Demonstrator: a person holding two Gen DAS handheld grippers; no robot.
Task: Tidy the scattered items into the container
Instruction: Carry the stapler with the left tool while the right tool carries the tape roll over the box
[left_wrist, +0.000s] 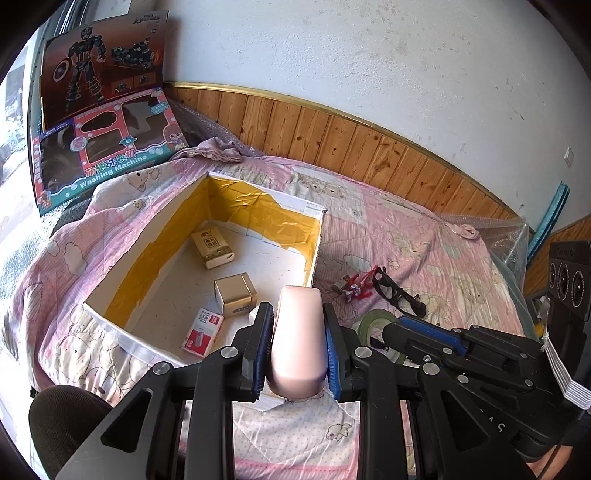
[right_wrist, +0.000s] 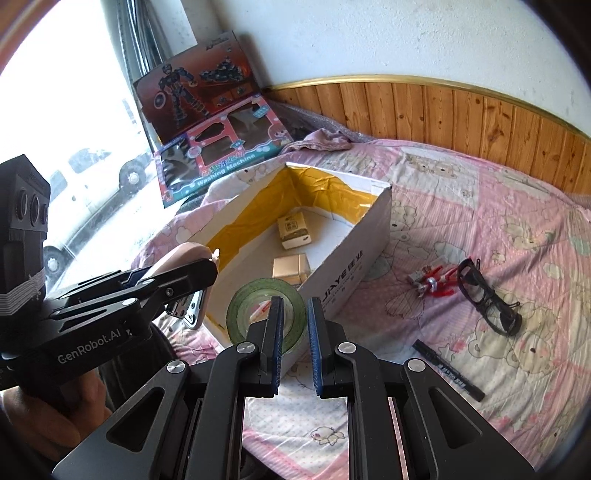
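Note:
My left gripper (left_wrist: 299, 314) is shut on a pale pink smooth case (left_wrist: 299, 343), held above the near rim of the white cardboard box (left_wrist: 266, 192) lined with yellow tape. Inside the box lie a tan packet (left_wrist: 212, 249), a gold cube (left_wrist: 234, 293) and a red-and-white staple box (left_wrist: 203, 332). My right gripper (right_wrist: 296, 306) is shut on the wall of a green tape roll (right_wrist: 251, 302), one finger through its hole, close to the box's near corner (right_wrist: 354, 251). On the pink quilt lie a red toy figure (right_wrist: 434, 282), black glasses (right_wrist: 484, 295) and a black marker (right_wrist: 447, 369).
Two toy boxes (left_wrist: 99, 155) lean against the window corner behind the cardboard box. Wooden wall panelling (left_wrist: 369, 147) runs along the bed's far side. A crumpled cloth (left_wrist: 218, 149) lies behind the box. A person's hand (right_wrist: 55, 406) holds the left gripper.

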